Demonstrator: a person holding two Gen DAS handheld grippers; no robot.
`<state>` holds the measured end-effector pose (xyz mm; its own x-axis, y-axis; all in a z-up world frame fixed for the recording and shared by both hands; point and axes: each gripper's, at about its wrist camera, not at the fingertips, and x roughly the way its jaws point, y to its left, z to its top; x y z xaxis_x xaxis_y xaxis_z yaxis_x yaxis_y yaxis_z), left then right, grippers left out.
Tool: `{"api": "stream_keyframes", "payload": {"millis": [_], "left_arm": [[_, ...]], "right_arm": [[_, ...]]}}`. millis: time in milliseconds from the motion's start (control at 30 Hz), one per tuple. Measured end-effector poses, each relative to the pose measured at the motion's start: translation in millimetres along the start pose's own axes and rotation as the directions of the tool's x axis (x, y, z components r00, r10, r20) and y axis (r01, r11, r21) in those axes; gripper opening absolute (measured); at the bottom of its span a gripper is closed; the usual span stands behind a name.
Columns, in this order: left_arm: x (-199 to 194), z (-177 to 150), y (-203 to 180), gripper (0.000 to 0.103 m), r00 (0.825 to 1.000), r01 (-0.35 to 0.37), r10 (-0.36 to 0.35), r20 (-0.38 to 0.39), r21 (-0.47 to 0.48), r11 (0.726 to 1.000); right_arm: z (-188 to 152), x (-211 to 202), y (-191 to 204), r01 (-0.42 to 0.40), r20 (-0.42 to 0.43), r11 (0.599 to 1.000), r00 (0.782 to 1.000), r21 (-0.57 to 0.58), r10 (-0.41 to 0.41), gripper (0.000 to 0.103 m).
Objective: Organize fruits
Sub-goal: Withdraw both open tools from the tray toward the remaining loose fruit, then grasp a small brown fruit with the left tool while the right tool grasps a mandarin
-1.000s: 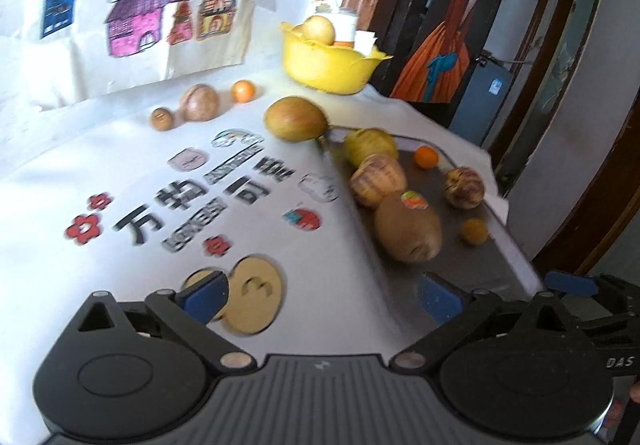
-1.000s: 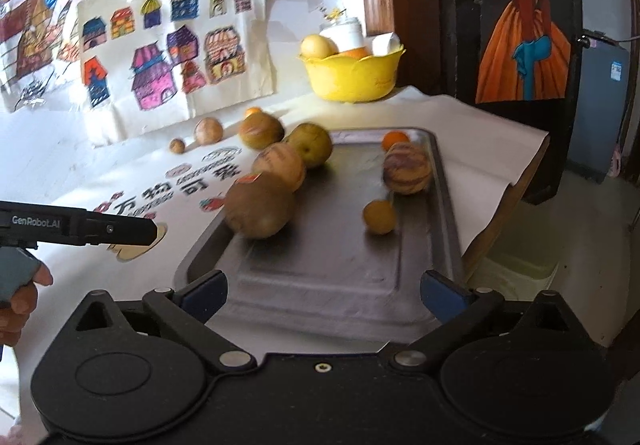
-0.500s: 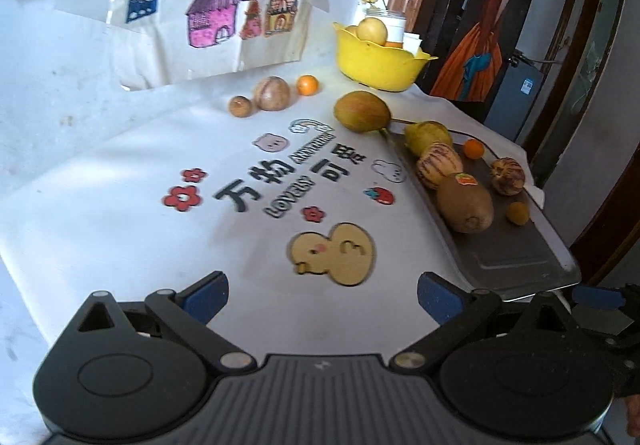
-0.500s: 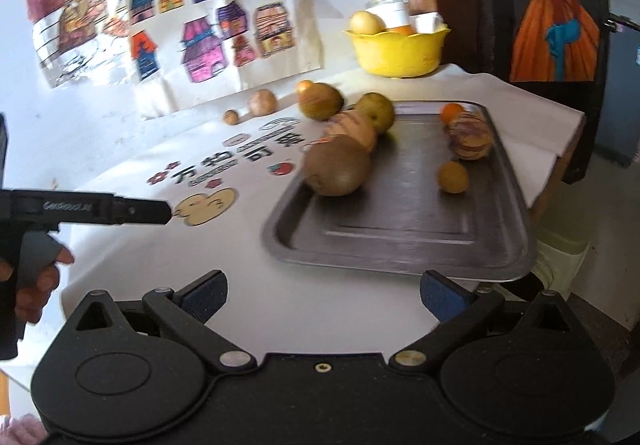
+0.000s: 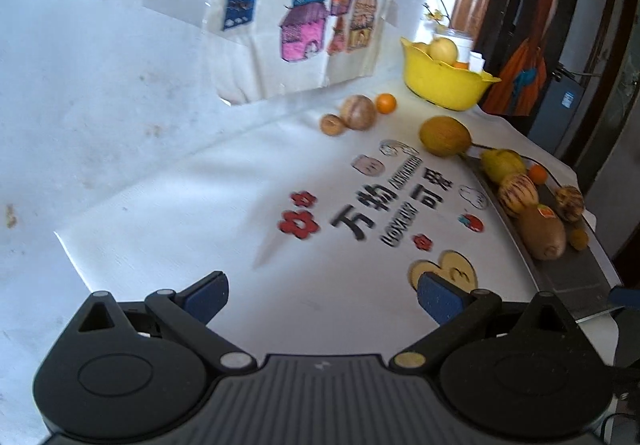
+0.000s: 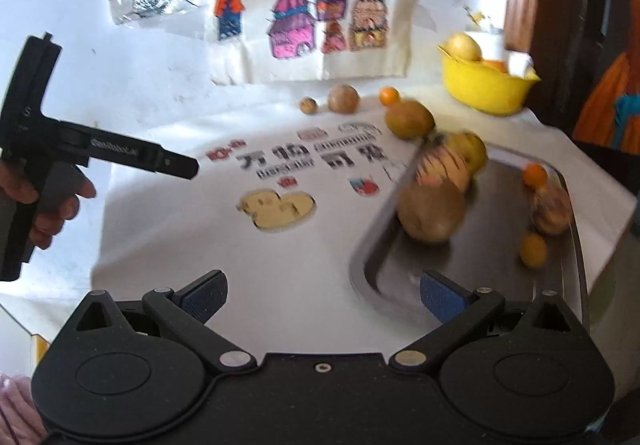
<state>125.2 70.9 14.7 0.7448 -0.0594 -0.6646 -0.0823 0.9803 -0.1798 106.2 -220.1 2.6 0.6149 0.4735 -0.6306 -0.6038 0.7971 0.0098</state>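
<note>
Fruits lie in two groups. On the metal tray (image 6: 472, 277): a large brown fruit (image 6: 432, 211) against the left rim, a striped fruit (image 6: 442, 169) and a yellow-green fruit (image 6: 474, 149) behind it, a small orange (image 6: 535, 173), a netted brown fruit (image 6: 554, 211) and a small yellow fruit (image 6: 533, 249) toward the right side. On the white printed cloth (image 5: 224, 205), off the tray: an oval yellow-brown fruit (image 5: 445, 135) just beside the tray's far corner; farther back, a small brown fruit (image 5: 333, 124), a round tan fruit (image 5: 358, 112) and a small orange fruit (image 5: 386, 103) in a close row. Yellow bowl (image 5: 444, 83) at the far edge, holding more fruit.

Left gripper (image 5: 322, 295): fingers spread wide, nothing between them, above the cloth. Right gripper (image 6: 323, 295): fingers spread wide, empty, over the tray's near-left corner. Right-wrist view motion-blurred.
</note>
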Motion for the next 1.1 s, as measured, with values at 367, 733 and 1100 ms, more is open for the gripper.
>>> {"api": "stream_keyframes", "payload": {"millis": [367, 733, 1100], "left_arm": [[0, 18, 12, 0.103, 0.999, 0.005, -0.008, 0.047, 0.058, 0.998], [21, 32, 0, 0.103, 0.998, 0.019, -0.026, 0.064, 0.114, 0.993], [67, 76, -15, 0.103, 0.992, -0.011, -0.013, 0.122, 0.193, 0.981]], "right_arm": [[107, 0, -15, -0.158, -0.028, 0.983, 0.987, -0.091, 0.156, 0.102], [202, 43, -57, -0.167, -0.152, 0.986, 0.974, 0.016, 0.168, 0.102], [249, 143, -109, -0.045, -0.191, 0.981, 0.978, 0.190, 0.081, 0.102]]}}
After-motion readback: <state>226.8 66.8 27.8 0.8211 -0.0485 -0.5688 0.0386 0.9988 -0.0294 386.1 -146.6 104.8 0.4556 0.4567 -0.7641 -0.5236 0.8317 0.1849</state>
